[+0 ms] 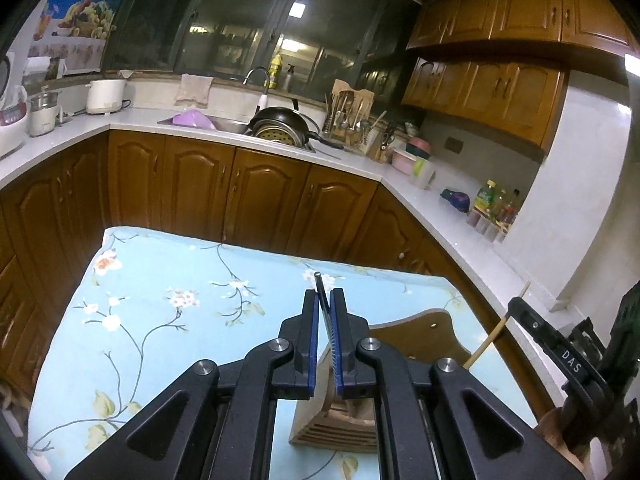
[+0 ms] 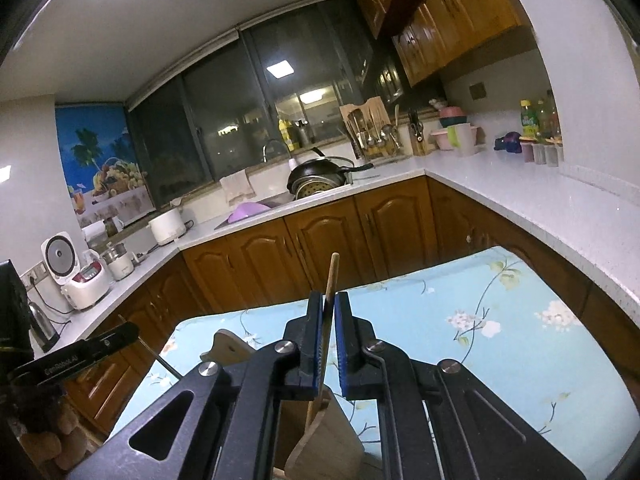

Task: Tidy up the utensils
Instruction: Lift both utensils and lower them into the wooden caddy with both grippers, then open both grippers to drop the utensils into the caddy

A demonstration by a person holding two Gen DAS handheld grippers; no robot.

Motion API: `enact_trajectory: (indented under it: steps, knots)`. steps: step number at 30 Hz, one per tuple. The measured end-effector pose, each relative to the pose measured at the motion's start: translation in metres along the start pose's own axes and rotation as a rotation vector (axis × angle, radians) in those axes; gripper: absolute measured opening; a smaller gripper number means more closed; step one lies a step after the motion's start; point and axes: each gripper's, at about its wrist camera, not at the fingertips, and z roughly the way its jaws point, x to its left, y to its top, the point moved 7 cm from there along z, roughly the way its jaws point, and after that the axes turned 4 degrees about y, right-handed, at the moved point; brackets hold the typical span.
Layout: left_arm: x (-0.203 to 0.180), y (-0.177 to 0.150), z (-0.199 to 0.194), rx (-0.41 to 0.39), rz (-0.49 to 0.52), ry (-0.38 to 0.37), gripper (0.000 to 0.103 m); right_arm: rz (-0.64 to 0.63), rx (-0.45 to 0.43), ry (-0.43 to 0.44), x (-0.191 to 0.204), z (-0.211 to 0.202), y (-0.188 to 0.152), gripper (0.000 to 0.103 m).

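My left gripper (image 1: 325, 300) is shut on a thin dark metal utensil handle (image 1: 320, 285) that sticks up between the blue pads, above a wooden utensil block (image 1: 416, 334) on the floral blue tablecloth (image 1: 168, 300). My right gripper (image 2: 329, 304) is shut on a bamboo stick, likely a chopstick (image 2: 333, 272), which runs down into the wooden block (image 2: 328, 436). The stick also shows in the left wrist view (image 1: 494, 334), with the right gripper's finger (image 1: 560, 352) at the right edge. The left gripper's finger (image 2: 80, 356) shows at the left in the right wrist view.
Behind the table run wooden cabinets (image 1: 240, 192) and a white countertop (image 1: 440, 208) with a sink, a black pan (image 1: 284, 120), a utensil rack (image 1: 352, 120), bottles (image 1: 492, 204) and rice cookers (image 2: 80, 276). The table's far edge (image 1: 280, 250) is close to the cabinets.
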Motion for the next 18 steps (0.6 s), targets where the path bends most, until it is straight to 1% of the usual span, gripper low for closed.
enact_trajectory:
  steps: [3,5,6,7,8,9,10,11,13,14,15,16,17,18]
  knots:
    - [-0.001,-0.003,-0.002,0.008,0.004,0.002,0.005,0.006,0.009,0.002,0.0,0.001,-0.002,0.007]
    - [0.0,-0.007,-0.005,0.026,0.005,0.014,0.018,0.014,0.016,0.01,0.0,0.001,-0.002,0.012]
    - [0.001,-0.011,-0.005,0.031,0.0,0.023,0.035,0.021,0.019,0.015,-0.002,0.001,-0.001,0.013]
    - [0.003,-0.011,-0.009,0.025,-0.007,0.03,0.047,0.029,0.023,0.019,-0.003,0.0,-0.001,0.021]
    - [0.003,-0.012,-0.016,0.017,-0.01,0.032,0.05,0.033,0.024,0.025,-0.004,-0.001,0.0,0.04]
    - [0.004,-0.012,-0.019,0.011,-0.012,0.034,0.053,0.04,0.02,0.032,-0.005,-0.004,0.001,0.051]
    - [0.003,-0.014,-0.024,0.011,-0.015,0.033,0.056,0.046,0.012,0.036,-0.006,-0.008,0.002,0.068]
    - [0.004,-0.014,-0.028,0.011,-0.02,0.03,0.056,0.05,-0.003,0.04,-0.006,-0.013,0.004,0.071]
    - [0.005,-0.017,-0.036,0.012,-0.02,0.029,0.061,0.059,-0.016,0.041,-0.007,-0.021,0.006,0.072]
    - [0.005,-0.018,-0.041,0.012,-0.02,0.031,0.064,0.071,-0.019,0.051,-0.008,-0.027,0.007,0.075]
    - [0.006,-0.02,-0.047,0.008,-0.019,0.035,0.069,0.081,-0.022,0.058,-0.008,-0.033,0.007,0.077]
    - [0.007,-0.022,-0.052,0.005,-0.018,0.037,0.072,0.085,-0.026,0.061,-0.008,-0.037,0.007,0.082]
    - [0.008,-0.025,-0.058,-0.002,-0.022,0.042,0.073,0.087,-0.033,0.059,-0.008,-0.044,0.007,0.087]
    - [0.009,-0.028,-0.064,-0.002,-0.021,0.039,0.074,0.087,-0.039,0.059,-0.009,-0.051,0.007,0.088]
